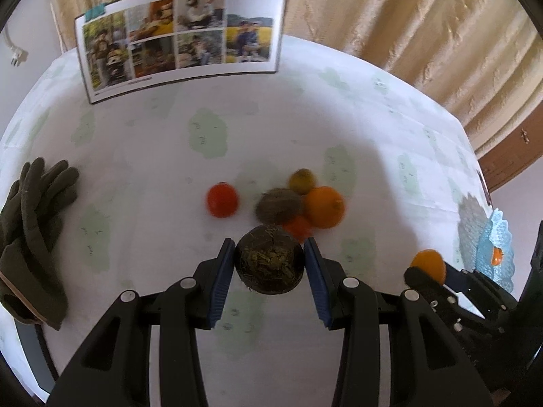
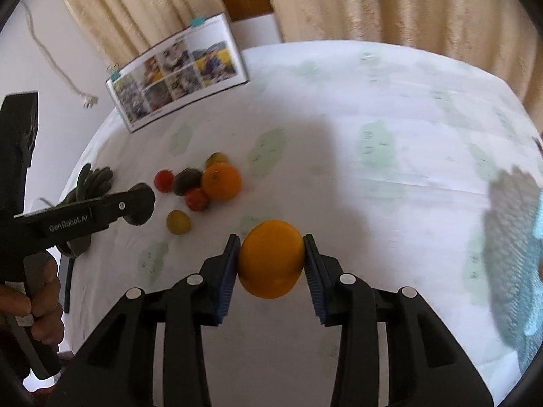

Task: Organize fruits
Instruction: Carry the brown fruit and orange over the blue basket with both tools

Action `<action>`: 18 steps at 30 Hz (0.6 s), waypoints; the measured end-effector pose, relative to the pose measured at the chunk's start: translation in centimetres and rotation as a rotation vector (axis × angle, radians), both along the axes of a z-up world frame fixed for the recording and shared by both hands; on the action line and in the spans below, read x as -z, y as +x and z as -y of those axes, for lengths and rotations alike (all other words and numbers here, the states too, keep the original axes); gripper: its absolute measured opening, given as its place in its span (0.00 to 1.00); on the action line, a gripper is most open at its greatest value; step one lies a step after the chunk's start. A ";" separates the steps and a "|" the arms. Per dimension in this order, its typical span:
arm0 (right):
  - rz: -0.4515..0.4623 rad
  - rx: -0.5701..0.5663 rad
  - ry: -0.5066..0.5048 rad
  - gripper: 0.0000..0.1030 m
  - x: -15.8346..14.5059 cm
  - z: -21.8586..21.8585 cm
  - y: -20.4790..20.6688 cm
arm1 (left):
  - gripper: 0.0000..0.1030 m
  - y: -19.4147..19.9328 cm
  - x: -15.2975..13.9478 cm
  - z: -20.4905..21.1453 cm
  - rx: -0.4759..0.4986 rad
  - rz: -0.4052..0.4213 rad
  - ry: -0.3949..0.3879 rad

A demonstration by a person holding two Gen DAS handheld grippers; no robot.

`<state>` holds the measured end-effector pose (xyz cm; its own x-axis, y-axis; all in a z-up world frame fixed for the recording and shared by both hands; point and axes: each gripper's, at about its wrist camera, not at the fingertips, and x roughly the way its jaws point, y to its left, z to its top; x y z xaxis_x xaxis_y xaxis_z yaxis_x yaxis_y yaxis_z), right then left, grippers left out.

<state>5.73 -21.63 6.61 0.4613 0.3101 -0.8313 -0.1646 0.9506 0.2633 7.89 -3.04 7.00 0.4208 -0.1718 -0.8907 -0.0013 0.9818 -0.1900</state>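
My left gripper (image 1: pixel 269 249) is shut on a dark brown hairy fruit (image 1: pixel 269 264), held above the white tablecloth. My right gripper (image 2: pixel 270 246) is shut on an orange (image 2: pixel 270 259); it also shows at the right of the left wrist view (image 1: pixel 428 264). A cluster of fruit lies on the table beyond: a red fruit (image 1: pixel 222 200), a brown fuzzy fruit (image 1: pixel 278 205), a large orange (image 1: pixel 324 207), a yellow-green fruit (image 1: pixel 302 180) and a small red one (image 1: pixel 298 227). Another yellow-green fruit (image 2: pixel 178 222) lies nearer in the right wrist view. A pale blue basket (image 1: pixel 488 254) stands at the right edge.
A photo board (image 1: pixel 183 40) stands at the back of the table. Dark gloves (image 1: pixel 32 224) lie at the left edge. Beige curtains (image 1: pixel 407 17) hang behind. The basket shows blurred in the right wrist view (image 2: pixel 516 254).
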 end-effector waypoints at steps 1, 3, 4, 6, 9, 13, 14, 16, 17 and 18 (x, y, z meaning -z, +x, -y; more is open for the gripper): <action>0.005 0.013 0.001 0.38 -0.2 0.7 -0.2 | 0.41 -0.1 -0.1 0.5 0.007 0.002 0.000; 0.016 0.047 0.002 0.38 -0.8 2.3 -0.8 | 0.41 -0.2 -0.3 1.5 0.020 0.005 0.001; 0.021 0.061 0.003 0.38 -1.0 3.1 -1.1 | 0.41 -0.4 -0.5 2.2 0.029 0.008 0.000; 0.035 0.096 0.001 0.38 -1.7 4.9 -1.9 | 0.41 -0.5 -0.7 3.2 0.044 0.013 -0.001; 0.049 0.144 -0.001 0.38 -2.4 7.4 -2.9 | 0.41 -0.7 -1.0 5.2 0.074 0.020 -0.002; 0.063 0.214 -0.009 0.38 -3.2 10.8 -4.5 | 0.41 -1.1 -1.5 8.0 0.114 0.031 -0.006; 0.066 0.235 -0.012 0.38 -3.3 11.8 -4.9 | 0.41 -1.3 -1.6 8.6 0.123 0.033 -0.006; 0.068 0.269 -0.016 0.38 -3.4 13.5 -5.7 | 0.41 -1.5 -1.7 10.0 0.144 0.037 -0.006; 0.068 0.292 -0.018 0.38 -3.5 14.5 -6.1 | 0.41 -1.6 -1.8 10.5 0.151 0.038 -0.006; 0.068 0.311 -0.021 0.38 -3.5 15.4 -6.6 | 0.41 -1.8 -1.9 11.2 0.162 0.040 -0.006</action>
<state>-0.83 -37.03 10.08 0.5862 0.1284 -0.7999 0.1181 0.9633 0.2412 6.14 -14.24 8.87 0.4225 -0.2456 -0.8725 0.1641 0.9674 -0.1928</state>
